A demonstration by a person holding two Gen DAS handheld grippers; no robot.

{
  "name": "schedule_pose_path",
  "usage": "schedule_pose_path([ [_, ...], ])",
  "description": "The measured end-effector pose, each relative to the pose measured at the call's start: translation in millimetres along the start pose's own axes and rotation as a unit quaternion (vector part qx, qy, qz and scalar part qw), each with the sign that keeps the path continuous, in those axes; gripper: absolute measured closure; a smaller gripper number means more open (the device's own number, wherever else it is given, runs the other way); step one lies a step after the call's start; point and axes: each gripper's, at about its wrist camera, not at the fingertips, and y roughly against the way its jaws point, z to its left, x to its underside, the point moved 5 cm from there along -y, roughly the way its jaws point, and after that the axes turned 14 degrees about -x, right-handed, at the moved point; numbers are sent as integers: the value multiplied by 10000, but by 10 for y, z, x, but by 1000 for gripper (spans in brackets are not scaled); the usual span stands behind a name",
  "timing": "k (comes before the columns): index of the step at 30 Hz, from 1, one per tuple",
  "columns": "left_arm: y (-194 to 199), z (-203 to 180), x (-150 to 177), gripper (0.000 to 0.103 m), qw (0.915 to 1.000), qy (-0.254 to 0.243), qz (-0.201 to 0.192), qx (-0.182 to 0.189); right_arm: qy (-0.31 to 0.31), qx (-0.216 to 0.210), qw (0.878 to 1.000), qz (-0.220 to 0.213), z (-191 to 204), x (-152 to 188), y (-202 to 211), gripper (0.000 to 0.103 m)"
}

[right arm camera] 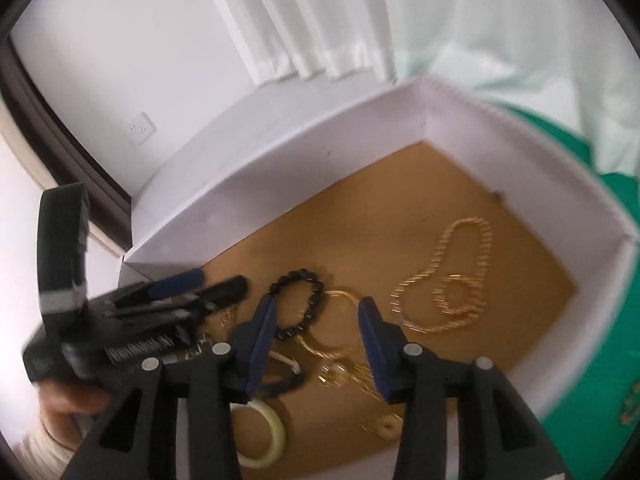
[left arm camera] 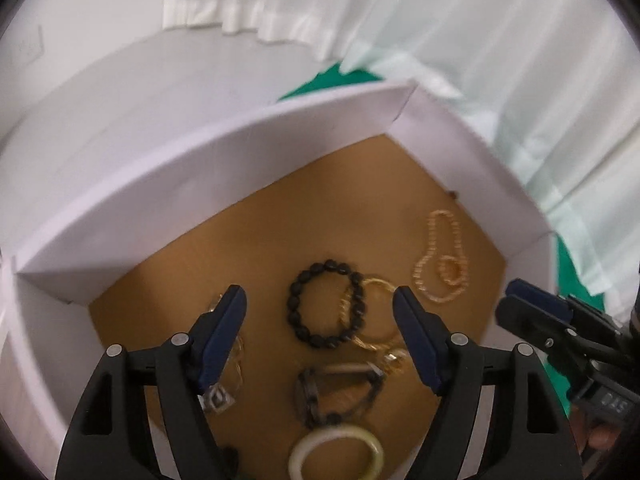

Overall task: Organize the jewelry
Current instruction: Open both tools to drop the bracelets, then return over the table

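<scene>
Both tongs (left arm camera: pixel 320 312) (right arm camera: pixel 316 316) hover open above the jewelry box (left arm camera: pixel 160 184).

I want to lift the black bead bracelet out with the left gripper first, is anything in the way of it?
Nothing covers the black bead bracelet; the open left gripper hangs above it with a clear drop. But its right side overlaps the gold chain, so the chain may snag and come along.

The only marking is pale digits on the dark body of the right gripper (left arm camera: pixel 532 304), at the right edge of the left wrist view. They are upside down, blurred, and cannot be read for certain.
</scene>
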Motion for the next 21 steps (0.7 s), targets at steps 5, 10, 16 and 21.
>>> schedule_pose_path([
  [5, 592, -222, 237, 16, 9978, -281, -567, 218, 353, 455, 9968, -563, -56, 478, 710, 39],
  [10, 1120, -806, 615, 12, 9899, -836, -920, 679, 139, 1450, 9862, -781, -591, 1250, 1333, 37],
  [16, 1386, -1627, 1226, 4, 9737, -1487, -833, 1513, -422, 2703, 9591, -730, -1336, 2188, 1930, 37],
  [21, 954, -2227, 1711, 5, 9657, -2059, -433, 1520, -993, 3271, 9359, -847, -1802, 2751, 2345, 37],
])
